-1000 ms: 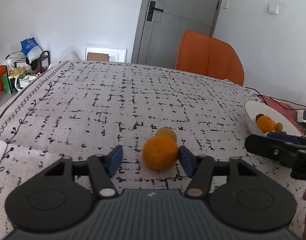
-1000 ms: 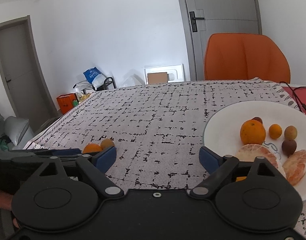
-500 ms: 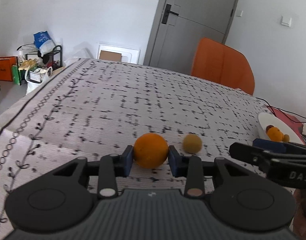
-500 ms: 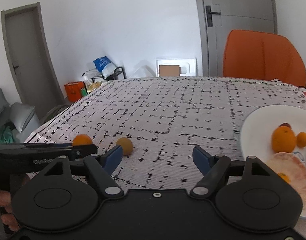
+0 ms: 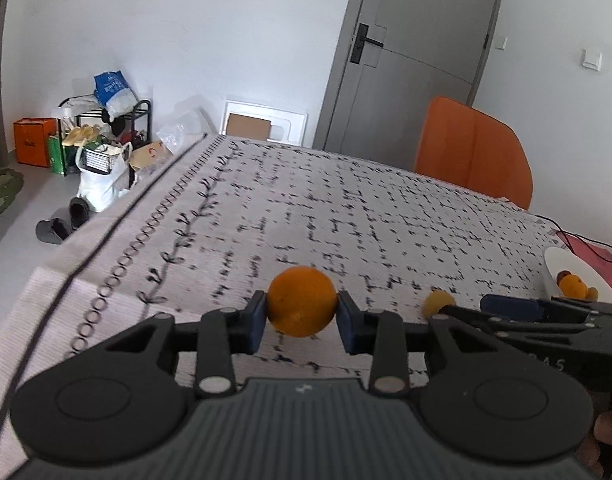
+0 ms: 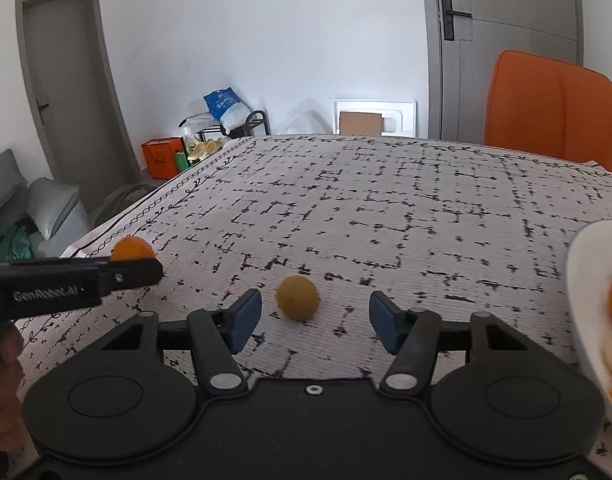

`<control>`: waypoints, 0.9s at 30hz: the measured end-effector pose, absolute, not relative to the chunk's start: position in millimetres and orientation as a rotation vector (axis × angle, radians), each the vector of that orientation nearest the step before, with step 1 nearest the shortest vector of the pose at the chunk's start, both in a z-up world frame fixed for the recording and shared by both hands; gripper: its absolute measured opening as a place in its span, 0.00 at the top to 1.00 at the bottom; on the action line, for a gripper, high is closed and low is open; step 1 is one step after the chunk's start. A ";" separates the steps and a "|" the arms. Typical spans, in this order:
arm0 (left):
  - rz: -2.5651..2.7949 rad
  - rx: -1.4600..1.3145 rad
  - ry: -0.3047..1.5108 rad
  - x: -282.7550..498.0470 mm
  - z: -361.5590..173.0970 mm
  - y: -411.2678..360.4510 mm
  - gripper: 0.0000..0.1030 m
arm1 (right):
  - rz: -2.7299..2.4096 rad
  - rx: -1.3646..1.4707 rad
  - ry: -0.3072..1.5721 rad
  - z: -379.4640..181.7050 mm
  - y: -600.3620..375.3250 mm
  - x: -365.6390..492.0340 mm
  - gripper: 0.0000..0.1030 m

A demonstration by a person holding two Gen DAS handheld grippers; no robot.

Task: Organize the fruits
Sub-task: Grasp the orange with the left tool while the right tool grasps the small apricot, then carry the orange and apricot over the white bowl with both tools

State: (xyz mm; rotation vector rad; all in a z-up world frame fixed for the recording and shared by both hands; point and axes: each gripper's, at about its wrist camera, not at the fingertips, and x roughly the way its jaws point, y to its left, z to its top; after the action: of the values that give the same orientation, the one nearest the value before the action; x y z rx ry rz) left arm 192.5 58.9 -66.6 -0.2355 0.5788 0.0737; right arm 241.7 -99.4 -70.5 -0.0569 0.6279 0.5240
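One round orange [image 5: 301, 301], no long axis.

A round orange [image 5: 301, 301] sits pinched between two blue pads, lifted, it seems, just off the patterned cloth. A smaller yellow-brown fruit [image 6: 297, 297] lies alone on the cloth, well apart from the white plate [image 6: 578, 280] holding more oranges and peeled segments.
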 end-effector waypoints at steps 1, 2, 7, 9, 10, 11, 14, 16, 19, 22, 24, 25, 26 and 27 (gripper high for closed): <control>0.077 -0.236 0.577 192.0 -65.4 60.9 0.66 | 0.525 -0.057 0.629 -71.1 -96.8 242.4 0.42; 0.080 -0.237 0.575 191.2 -64.5 63.2 0.66 | 0.524 -0.059 0.630 -71.6 -94.2 243.4 0.42; 0.090 -0.254 0.570 189.8 -62.9 70.1 0.66 | 0.522 -0.097 0.665 -78.8 -79.0 251.5 0.77; 0.086 -0.253 0.571 190.5 -62.6 68.9 0.66 | 0.503 -0.101 0.662 -74.2 -80.0 249.9 0.77; 0.083 -0.250 0.572 190.2 -62.6 68.5 0.66 | 0.503 -0.087 0.653 -71.6 -83.0 247.6 0.77; 0.078 -0.246 0.572 190.7 -62.3 66.5 0.66 | 0.502 -0.079 0.645 -69.3 -85.9 245.2 0.77; 0.062 -0.237 0.570 192.0 -60.9 57.8 0.66 | 0.491 -0.057 0.630 -63.4 -97.9 240.5 0.77; 0.051 -0.234 0.566 192.5 -59.1 50.7 0.66 | 0.479 -0.047 0.619 -60.3 -107.4 236.7 0.77; 0.034 -0.229 0.560 192.8 -57.0 40.2 0.66 | 0.456 -0.031 0.600 -55.8 -120.5 233.3 0.77; 0.015 -0.222 0.557 193.0 -55.0 28.3 0.66 | 0.435 -0.018 0.582 -50.6 -133.9 229.6 0.77; 0.001 -0.214 0.555 192.5 -53.9 19.4 0.66 | 0.421 -0.008 0.571 -48.6 -143.0 226.5 0.77; -0.006 -0.210 0.553 192.1 -53.4 15.5 0.66 | 0.415 -0.005 0.569 -47.7 -147.1 225.4 0.77; -0.013 -0.207 0.552 191.9 -52.8 11.7 0.66 | 0.410 -0.002 0.564 -47.1 -151.5 223.8 0.77; -0.020 -0.204 0.552 191.5 -52.4 8.1 0.66 | 0.405 0.000 0.561 -46.4 -155.4 222.4 0.77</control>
State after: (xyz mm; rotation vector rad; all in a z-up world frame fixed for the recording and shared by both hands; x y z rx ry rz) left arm 191.5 8.1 -52.4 -0.2040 0.5516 -0.0195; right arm 222.4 -155.4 -46.4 0.0001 0.5605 0.4048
